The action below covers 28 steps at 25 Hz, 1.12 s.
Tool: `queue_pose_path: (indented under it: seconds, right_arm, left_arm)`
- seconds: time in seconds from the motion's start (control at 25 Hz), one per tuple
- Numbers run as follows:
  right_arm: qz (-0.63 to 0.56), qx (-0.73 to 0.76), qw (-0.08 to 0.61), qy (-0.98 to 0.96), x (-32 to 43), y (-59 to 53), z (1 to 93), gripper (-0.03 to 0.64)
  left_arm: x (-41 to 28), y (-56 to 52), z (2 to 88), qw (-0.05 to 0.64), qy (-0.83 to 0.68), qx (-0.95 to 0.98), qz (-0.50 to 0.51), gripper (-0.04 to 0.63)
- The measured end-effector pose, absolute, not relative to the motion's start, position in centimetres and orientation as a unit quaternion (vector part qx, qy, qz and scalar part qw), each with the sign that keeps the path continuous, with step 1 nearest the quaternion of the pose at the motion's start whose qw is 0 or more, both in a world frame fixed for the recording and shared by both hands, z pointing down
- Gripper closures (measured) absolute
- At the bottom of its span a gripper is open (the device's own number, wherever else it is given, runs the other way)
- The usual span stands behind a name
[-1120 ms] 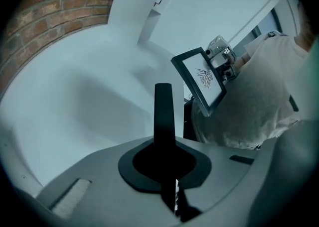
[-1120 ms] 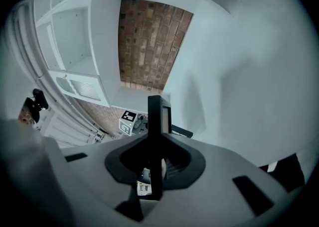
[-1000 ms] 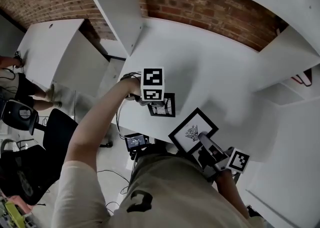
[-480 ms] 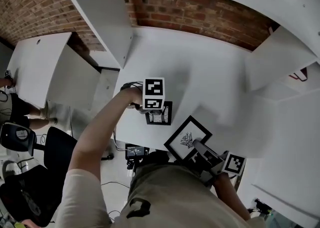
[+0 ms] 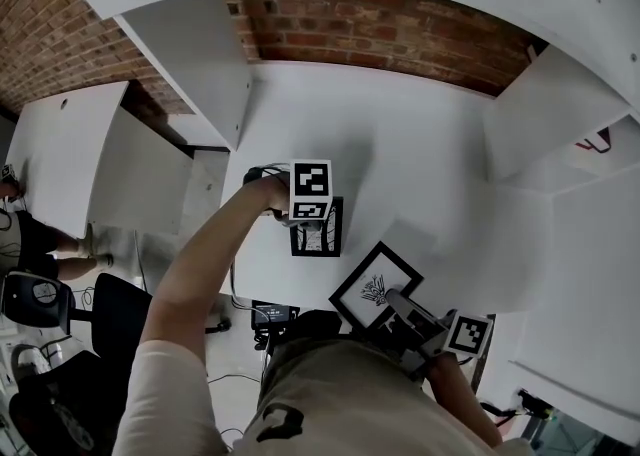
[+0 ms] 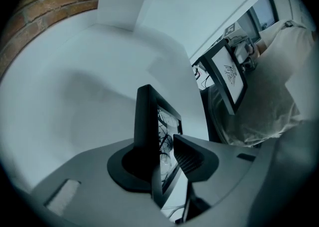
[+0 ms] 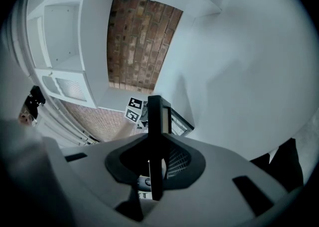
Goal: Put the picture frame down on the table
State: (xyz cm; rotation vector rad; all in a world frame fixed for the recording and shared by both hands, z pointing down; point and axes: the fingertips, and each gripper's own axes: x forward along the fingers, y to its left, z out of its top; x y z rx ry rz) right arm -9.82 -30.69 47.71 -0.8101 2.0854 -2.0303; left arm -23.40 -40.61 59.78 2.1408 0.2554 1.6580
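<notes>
Left gripper: we see the left gripper pointing steeply down beneath its black-and-white marker cube; in its own view the jaws have just been opening and stand partly apart, the ribbed right-hand pad clear of the glass, so they grip nothing
Frame between those jaws: a small black-rimmed picture frame with a dark branch print stands on edge in the gap; from above only its lower rim and a corner show past the gripper
Contact with the table: we cannot tell whether that frame's bottom edge rests on the white matt table, since the gripper body hides it
Right gripper: the right gripper is clamped on the rim of a larger black picture frame with a white mat and a small dark sketch, held tilted at the table's near edge
Right gripper's own view: the jaws are closed on that frame, seen edge-on, so its picture is hidden there
Cut off: our torso hides the table's near edge below both frames
Backdrop: a red brick wall behind the table
</notes>
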Motion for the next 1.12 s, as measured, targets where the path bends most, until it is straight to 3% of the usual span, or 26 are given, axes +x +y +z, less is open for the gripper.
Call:
queue_pose_path:
  seconds: [0.2, 0.68, 1.0, 1.12]
  right_arm:
    - [-0.675, -0.278, 0.066, 0.680, -10.0, -30.9, 47.9, 0.563]
    - [-0.670, -0.304, 0.069, 0.674, -9.5, -31.5, 48.5, 0.563]
    - [-0.673, -0.303, 0.078, 0.670, -9.5, -31.3, 48.0, 0.563]
    - [-0.679, -0.298, 0.090, 0.665, -9.4, -31.3, 47.6, 0.563]
  left_arm:
    - [-23.5, -42.5, 60.9, 0.185, 0.069, 0.769, 0.608, 0.380]
    - [-23.7, -44.0, 62.3, 0.181, 0.060, 0.771, 0.607, 0.328]
    - [-23.8, -45.0, 63.7, 0.152, 0.044, 0.760, 0.630, 0.284]
    - [-24.1, -45.9, 64.2, 0.108, 0.027, 0.755, 0.646, 0.281]
